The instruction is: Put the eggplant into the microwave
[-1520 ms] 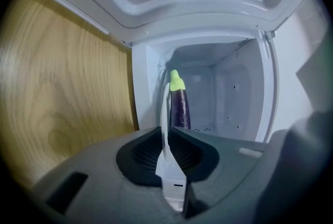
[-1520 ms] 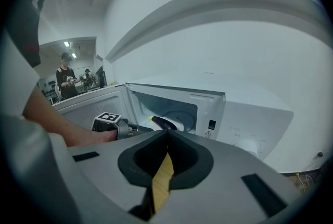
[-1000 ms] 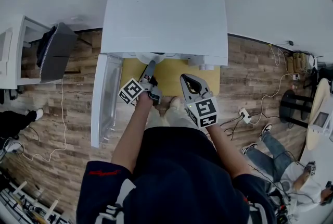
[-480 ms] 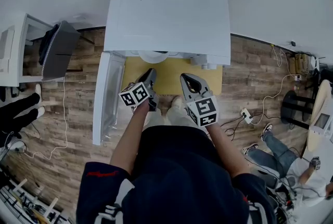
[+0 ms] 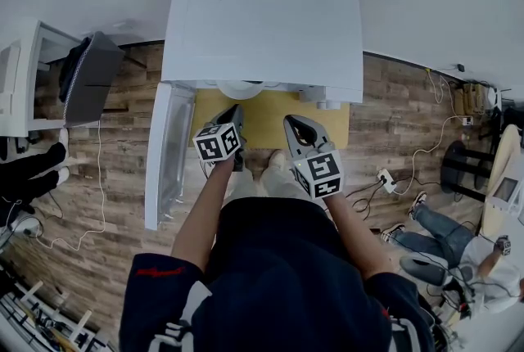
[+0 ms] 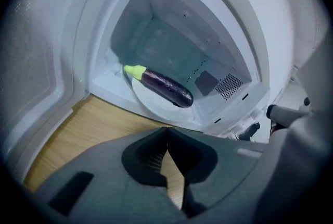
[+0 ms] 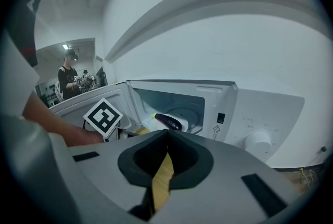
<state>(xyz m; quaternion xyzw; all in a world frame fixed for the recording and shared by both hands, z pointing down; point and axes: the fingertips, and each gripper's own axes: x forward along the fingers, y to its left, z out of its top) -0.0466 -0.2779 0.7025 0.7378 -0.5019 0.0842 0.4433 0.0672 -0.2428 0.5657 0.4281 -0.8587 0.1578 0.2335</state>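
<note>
A dark purple eggplant [image 6: 166, 87] with a pale green stem lies on the white turntable plate [image 6: 140, 95] inside the open white microwave [image 5: 262, 27]; it also shows in the right gripper view as the eggplant [image 7: 169, 121]. My left gripper [image 6: 167, 133] is just in front of the cavity over the wooden tabletop [image 5: 270, 117]. Its jaws are closing and meet, with nothing between them. My right gripper [image 7: 167, 134] is beside it to the right, shut and empty, pointing at the microwave front. In the head view the left gripper [image 5: 236, 111] and right gripper [image 5: 291, 123] are side by side.
The microwave door [image 5: 168, 154] hangs open to the left, beside my left arm. A control dial [image 7: 257, 139] is on the panel at the right. A dark bin [image 5: 86, 80], cables [image 5: 409, 158] and another person's legs [image 5: 430, 240] are on the wooden floor.
The left gripper has drawn back a little from the microwave opening, rolled over, and its jaws have gone from open to shut. The right gripper has not moved.
</note>
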